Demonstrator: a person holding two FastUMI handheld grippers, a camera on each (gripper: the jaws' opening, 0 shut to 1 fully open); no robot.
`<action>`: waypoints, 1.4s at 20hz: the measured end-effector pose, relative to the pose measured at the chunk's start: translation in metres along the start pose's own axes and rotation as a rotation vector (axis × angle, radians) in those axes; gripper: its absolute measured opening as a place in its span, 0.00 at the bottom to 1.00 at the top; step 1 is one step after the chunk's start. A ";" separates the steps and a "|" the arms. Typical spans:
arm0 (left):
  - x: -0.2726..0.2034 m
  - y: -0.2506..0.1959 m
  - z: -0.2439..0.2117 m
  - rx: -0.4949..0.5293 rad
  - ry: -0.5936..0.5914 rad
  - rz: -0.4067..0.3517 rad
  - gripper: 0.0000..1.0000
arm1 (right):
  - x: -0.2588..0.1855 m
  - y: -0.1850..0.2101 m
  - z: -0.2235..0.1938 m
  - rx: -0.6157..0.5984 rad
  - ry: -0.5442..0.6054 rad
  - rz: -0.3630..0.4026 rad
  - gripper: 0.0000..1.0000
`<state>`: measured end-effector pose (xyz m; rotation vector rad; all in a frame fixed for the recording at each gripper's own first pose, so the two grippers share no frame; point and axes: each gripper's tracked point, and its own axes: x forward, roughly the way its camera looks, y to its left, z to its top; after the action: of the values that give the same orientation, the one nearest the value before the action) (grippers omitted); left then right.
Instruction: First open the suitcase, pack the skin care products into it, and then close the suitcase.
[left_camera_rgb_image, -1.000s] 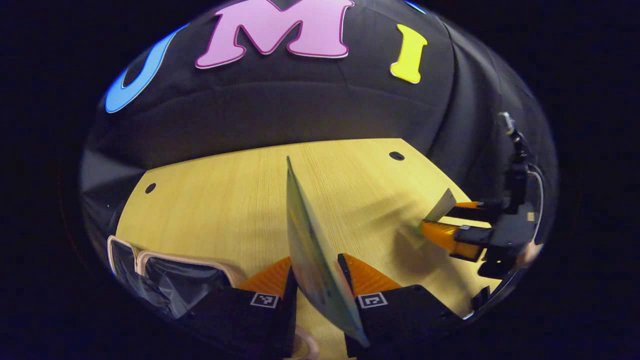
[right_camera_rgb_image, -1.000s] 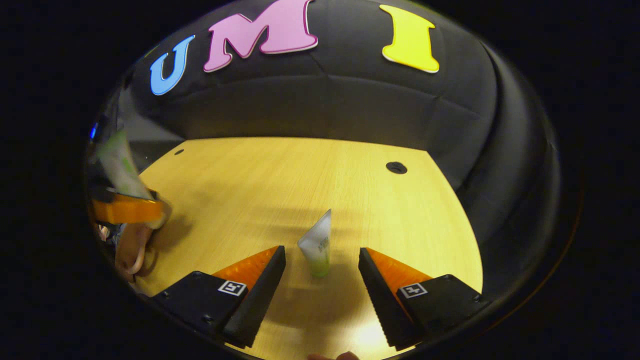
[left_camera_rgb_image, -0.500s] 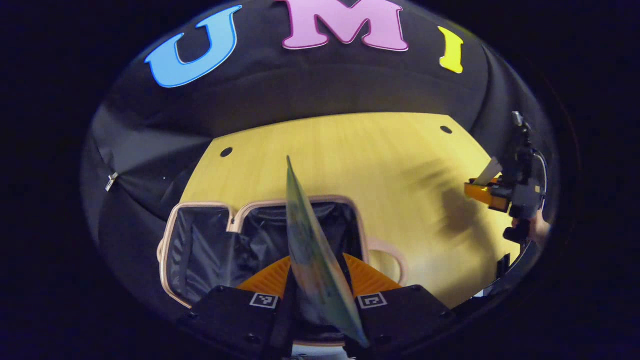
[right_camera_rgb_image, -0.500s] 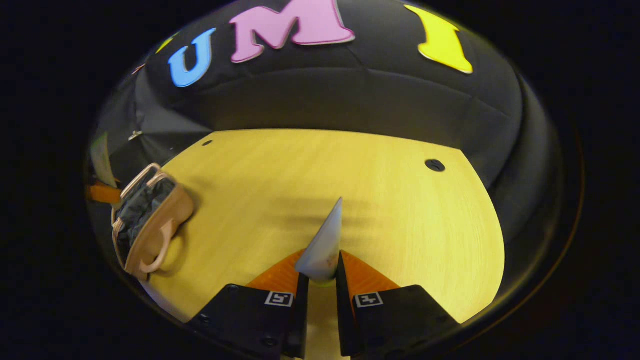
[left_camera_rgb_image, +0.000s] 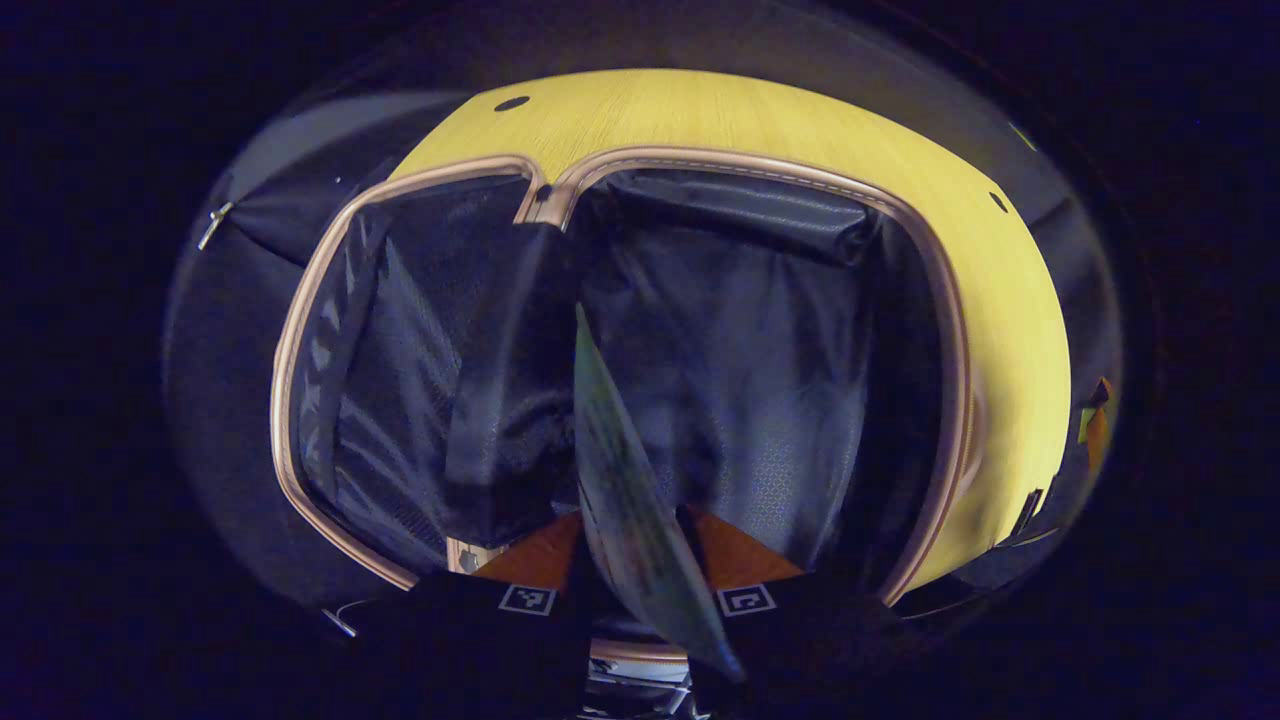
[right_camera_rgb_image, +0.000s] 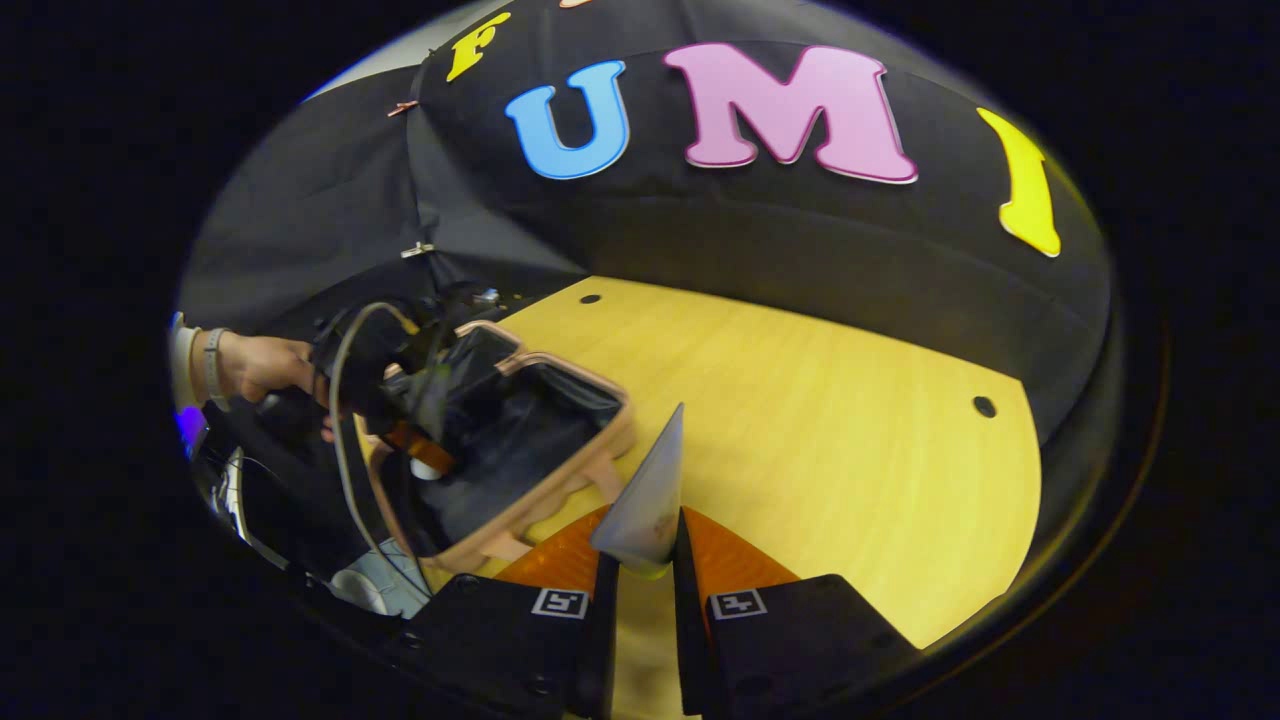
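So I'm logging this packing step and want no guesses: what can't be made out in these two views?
- Left gripper view: the tube shows edge-on and dim, so its print is unreadable.
- Left gripper view: the suitcase floor near the left gripper is hidden by that tube and the fingers.
- Right gripper view: the other tube shows edge-on; its cap sits hidden between the right gripper fingers.

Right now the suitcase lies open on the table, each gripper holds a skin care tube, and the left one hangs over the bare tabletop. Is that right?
Nearly. The left gripper hangs over the open suitcase, not bare tabletop: the left gripper view looks straight into its dark lining past the tube. The right gripper does hold its own tube above the table, beside the suitcase.
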<state>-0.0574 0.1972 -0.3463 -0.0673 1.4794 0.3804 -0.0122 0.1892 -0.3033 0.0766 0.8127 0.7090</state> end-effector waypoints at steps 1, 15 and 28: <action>0.004 0.002 -0.004 -0.008 0.005 -0.014 0.45 | 0.006 0.017 -0.004 0.005 0.026 0.019 0.29; -0.102 0.160 0.009 -0.120 -0.417 -0.045 0.90 | 0.125 0.137 -0.074 0.127 0.516 0.085 0.30; -0.083 0.311 0.024 -0.275 -0.440 0.065 0.91 | 0.151 0.133 -0.082 0.338 0.647 -0.139 0.33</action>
<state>-0.1284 0.4784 -0.2044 -0.1456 0.9910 0.6091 -0.0705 0.3665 -0.4141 0.0948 1.5399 0.4552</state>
